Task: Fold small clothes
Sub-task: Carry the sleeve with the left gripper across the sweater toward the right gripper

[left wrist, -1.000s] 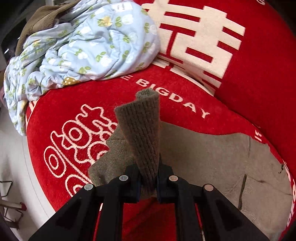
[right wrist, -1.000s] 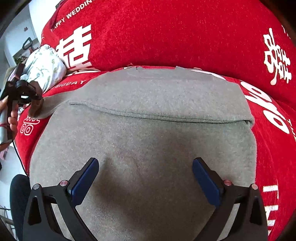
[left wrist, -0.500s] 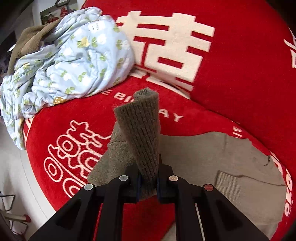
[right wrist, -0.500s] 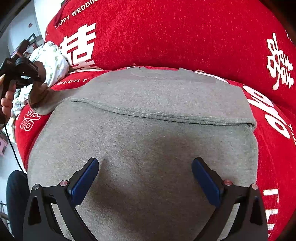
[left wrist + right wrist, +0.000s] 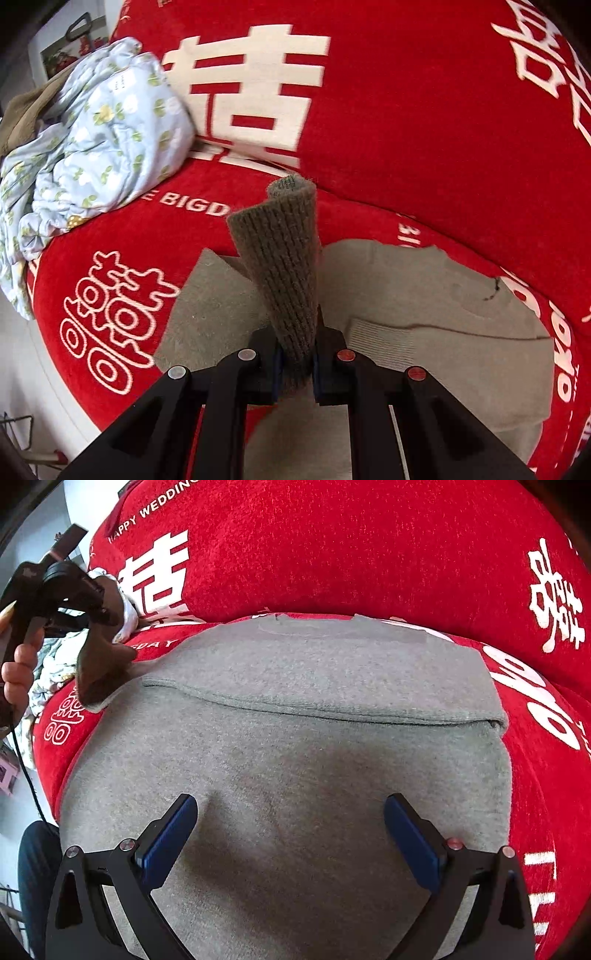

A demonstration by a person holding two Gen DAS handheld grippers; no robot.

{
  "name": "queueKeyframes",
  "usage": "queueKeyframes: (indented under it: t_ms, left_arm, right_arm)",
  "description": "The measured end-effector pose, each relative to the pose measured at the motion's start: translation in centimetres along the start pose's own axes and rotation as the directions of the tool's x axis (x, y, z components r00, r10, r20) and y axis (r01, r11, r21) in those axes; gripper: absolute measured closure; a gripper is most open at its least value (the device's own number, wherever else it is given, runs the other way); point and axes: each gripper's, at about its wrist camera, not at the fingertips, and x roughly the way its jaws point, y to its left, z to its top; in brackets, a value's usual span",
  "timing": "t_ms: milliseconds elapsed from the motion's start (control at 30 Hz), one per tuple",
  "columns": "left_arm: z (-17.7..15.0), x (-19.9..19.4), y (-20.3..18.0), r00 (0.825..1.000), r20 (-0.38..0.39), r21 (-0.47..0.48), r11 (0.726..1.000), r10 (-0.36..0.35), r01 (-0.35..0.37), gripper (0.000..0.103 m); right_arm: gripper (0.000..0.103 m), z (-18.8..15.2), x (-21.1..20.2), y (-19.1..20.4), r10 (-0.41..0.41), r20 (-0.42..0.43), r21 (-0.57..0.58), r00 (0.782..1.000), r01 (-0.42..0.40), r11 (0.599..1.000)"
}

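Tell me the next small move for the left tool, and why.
Probably carry the ribbed cuff across over the sweater's body and lay it down. The left tool is shut on the cuff with the sleeve lifted off the red sofa cover, while the right tool is open over the body.

Red cover (image 5: 332, 554): white print "HAPPY WEDDING" along its upper left edge in the right wrist view. On the seat part, "BIGD", cut off by the sweater cuff (image 5: 284, 258), in the left wrist view; "GDAY" shows in the right. Large white Chinese double-happiness characters (image 5: 251, 92) on the backrest and seat. Small white tag (image 5: 120, 82) on the floral cloth (image 5: 92, 147): print unreadable.
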Motion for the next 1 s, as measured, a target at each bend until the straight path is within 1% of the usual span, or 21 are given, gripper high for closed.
queueKeyframes:
  t_ms: [433, 567, 767, 1000]
  left_arm:
    - [-1.1, -1.6, -5.9, 0.999, 0.002, 0.1, 0.994, -0.033, 0.033, 0.09]
    - [-1.4, -2.0, -7.5, 0.999, 0.002, 0.124, 0.991, -0.044, 0.044, 0.09]
    - [-2.2, -2.2, -10.2, 0.998, -0.013, 0.165, 0.984, -0.065, 0.066, 0.09]
    - [-3.3, -2.8, -13.4, 0.995, -0.022, 0.217, 0.972, -0.092, 0.095, 0.09]
  right_arm:
    - [0.001, -0.2, -0.4, 0.0, 0.013, 0.004, 0.008, 1.0, -0.013, 1.0]
    - [0.001, -0.5, -0.4, 0.5, 0.02, 0.001, -0.012, 1.0, -0.02, 1.0]
    - [0.001, -0.7, -0.4, 1.1, 0.01, 0.0, -0.049, 1.0, -0.01, 0.999]
    - [0.001, -0.1, -1.8, 0.4, 0.001, 0.036, -0.047, 0.999, 0.001, 0.999]
